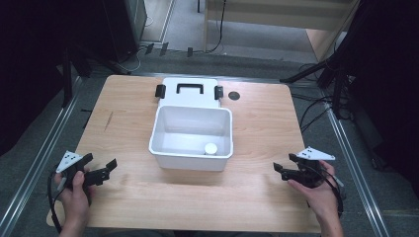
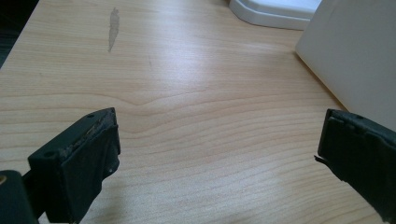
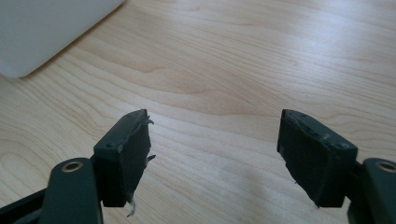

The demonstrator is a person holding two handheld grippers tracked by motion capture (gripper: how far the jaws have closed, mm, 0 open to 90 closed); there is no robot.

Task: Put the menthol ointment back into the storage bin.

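High view first: I see one light wooden table [image 1: 257,197] with one open white plastic box [image 1: 191,137] in the middle. Its one flat white lid with a black handle [image 1: 189,91] lies just behind it, touching the back edge, with two black clips at its sides. I think the lid lies flat like that so the box stays open for reaching in. One small white round cap [image 1: 211,148] sits inside the box, near the front wall.

I hold my left gripper [image 1: 101,170] near the left front corner and my right gripper [image 1: 284,170] near the right front, both well apart from the box. I think they wait there, out of the way.

Both have their jaws wide apart and hold nothing.
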